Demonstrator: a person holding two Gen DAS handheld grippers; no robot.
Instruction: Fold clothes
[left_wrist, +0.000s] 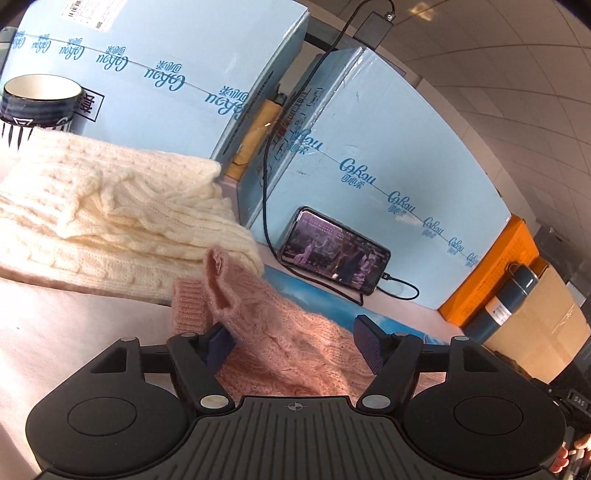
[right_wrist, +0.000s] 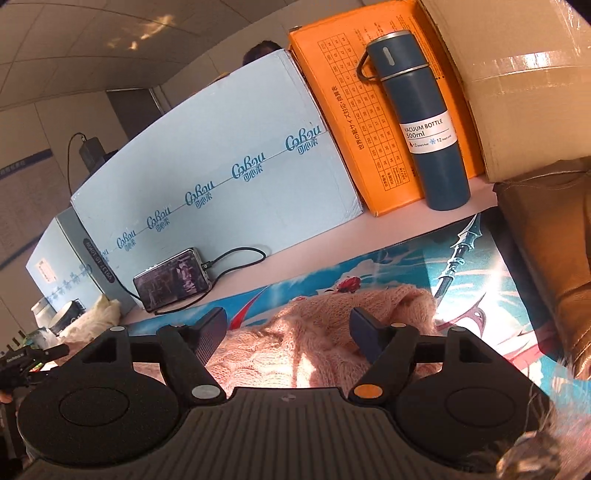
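- The left gripper (left_wrist: 293, 341) stands with its jaws spread above a pink knitted sweater (left_wrist: 295, 343); knit lies between the fingers, a fold brushes the left finger (left_wrist: 218, 345), and the right finger (left_wrist: 369, 341) is clear of the cloth, so nothing is clamped.
- The right gripper (right_wrist: 288, 332) is likewise released over the pink knitted sweater (right_wrist: 314, 336), both pads apart from the bunched wool between them.
- The sweater lies crumpled on a printed desk mat (right_wrist: 480, 280) with blue and red artwork, one ribbed cuff (left_wrist: 190, 302) turned up towards the left.
- A folded cream cable-knit sweater (left_wrist: 122, 214) sits just beside the pink one on the left, its edge touching the cuff.
- A dark mug (left_wrist: 40, 99) with a white interior stands behind the cream sweater.
- Pale blue cartons (left_wrist: 388, 155) printed with a repeated logo line the back of the table.
- A smartphone (left_wrist: 334, 254) leans against one carton, screen lit, a black cable (left_wrist: 266, 166) plugged into it.
- An orange box (right_wrist: 369, 110) and a brown cardboard box (right_wrist: 517, 85) stand to the right of the cartons.
- A dark blue vacuum bottle (right_wrist: 424, 122) with a white label stands upright before the orange box.
- A brown leather-like item (right_wrist: 546, 236) rests at the far right edge of the mat.
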